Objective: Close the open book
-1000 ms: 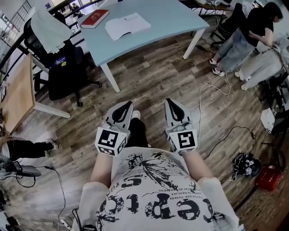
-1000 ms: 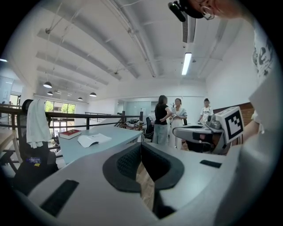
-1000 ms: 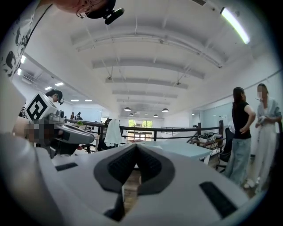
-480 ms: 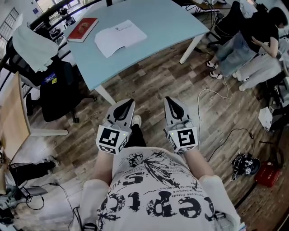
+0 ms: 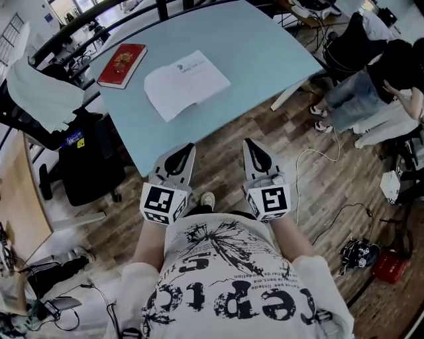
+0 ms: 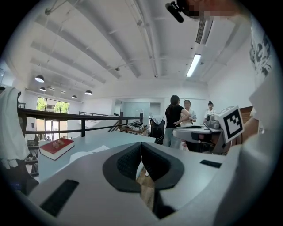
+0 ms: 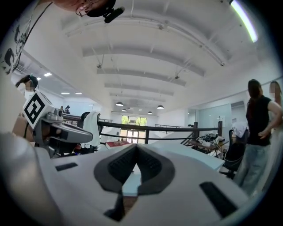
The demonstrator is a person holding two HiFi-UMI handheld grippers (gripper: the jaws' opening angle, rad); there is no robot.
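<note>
The open book [image 5: 187, 84] lies flat with white pages up in the middle of the light blue table [image 5: 265, 46]. A closed red book [image 5: 122, 64] lies to its left, and shows again as the red book [image 6: 55, 148] in the left gripper view. My left gripper [image 5: 186, 149] is shut and empty, its tips over the table's near edge. My right gripper [image 5: 251, 144] is shut too, over the wooden floor just short of that edge. Both point level toward the table, well short of the open book. The left gripper [image 6: 141, 145] and right gripper [image 7: 136, 148] show their pads meeting.
A black office chair [image 5: 86, 155] draped with a white cloth [image 5: 40, 93] stands left of the table, beside a wooden desk [image 5: 26, 198]. People [image 5: 371, 99] stand at the right. Cables [image 5: 311, 159], a black bag [image 5: 360, 253] and a red object [image 5: 389, 265] lie on the floor. A railing [image 5: 99, 20] runs behind the table.
The person has walked toward the blue table, which now lies much nearer. Both grippers moved forward with the body, staying shut and side by side.
</note>
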